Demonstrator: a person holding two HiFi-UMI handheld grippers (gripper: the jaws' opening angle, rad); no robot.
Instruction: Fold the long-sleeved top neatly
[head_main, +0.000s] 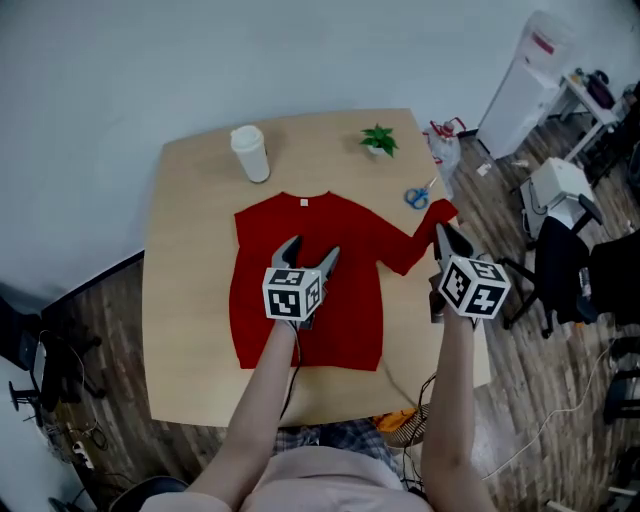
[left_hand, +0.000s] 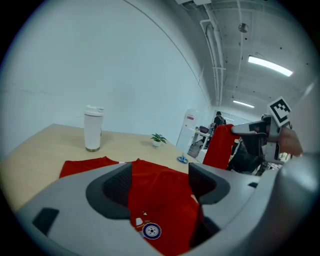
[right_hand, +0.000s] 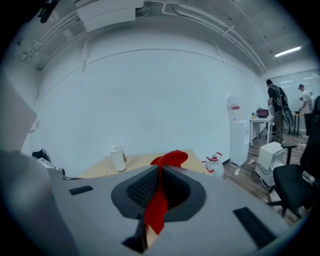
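A red long-sleeved top (head_main: 340, 300) lies flat, collar toward the wall, on the wooden table (head_main: 190, 300). Its left sleeve looks folded in. The right sleeve (head_main: 412, 240) is lifted off the table toward the right edge. My right gripper (head_main: 440, 232) is shut on that sleeve's end, and the red cloth (right_hand: 159, 205) hangs pinched between its jaws. My left gripper (head_main: 312, 255) hovers open over the middle of the top. The red fabric (left_hand: 160, 200) and a round badge show below its jaws, with nothing gripped. The left gripper view also catches the raised sleeve (left_hand: 220, 147).
A white lidded cup (head_main: 250, 153) stands at the back of the table, a small green plant (head_main: 378, 140) to its right. Blue scissors (head_main: 419, 195) lie near the right edge by the lifted sleeve. Office chairs (head_main: 575, 270) and a water dispenser (head_main: 520, 85) stand right of the table.
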